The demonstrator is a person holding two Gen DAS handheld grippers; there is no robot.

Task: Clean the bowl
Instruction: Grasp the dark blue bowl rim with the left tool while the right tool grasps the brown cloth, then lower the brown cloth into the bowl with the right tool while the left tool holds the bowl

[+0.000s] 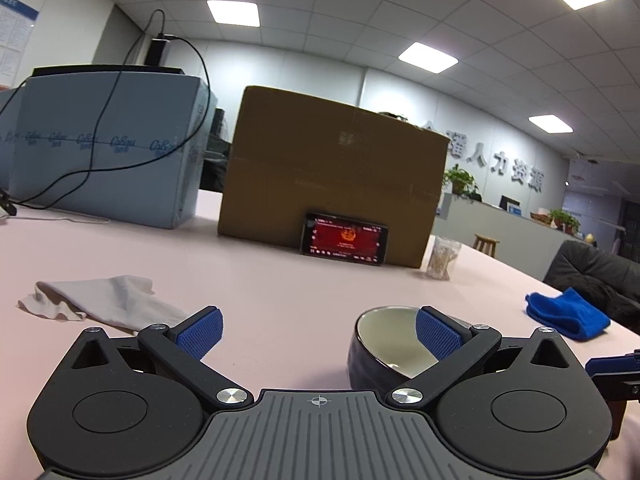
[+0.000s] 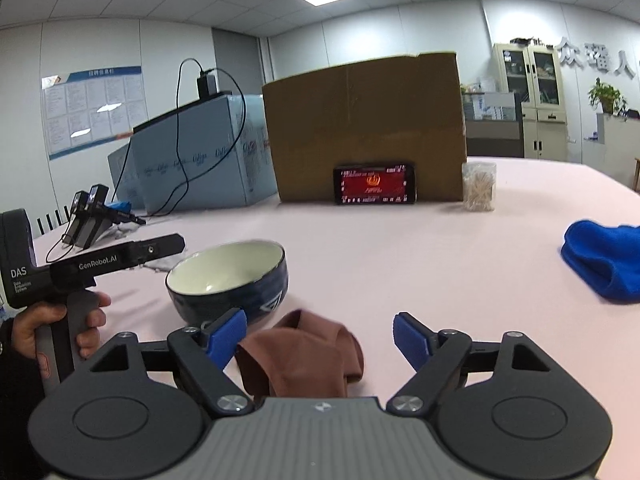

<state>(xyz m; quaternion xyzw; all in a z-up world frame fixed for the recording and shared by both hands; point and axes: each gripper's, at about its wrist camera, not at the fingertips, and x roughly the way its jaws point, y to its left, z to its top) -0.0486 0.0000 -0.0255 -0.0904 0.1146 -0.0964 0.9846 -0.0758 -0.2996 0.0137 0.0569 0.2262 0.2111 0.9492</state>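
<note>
Bowl (image 2: 227,280) apparently ungripped, brown cloth (image 2: 300,354) between right hand-held gripper (image 2: 320,340) pads.

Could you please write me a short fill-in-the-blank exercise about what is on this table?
1. The bowl is dark outside and ____ inside.
2. The phone leans against the ____ box.
3. Between the open jaws of the right hand-held gripper lies a ____ cloth.
4. The cloth near the table's right edge is ____.

Missing words: white; cardboard; brown; blue
</note>
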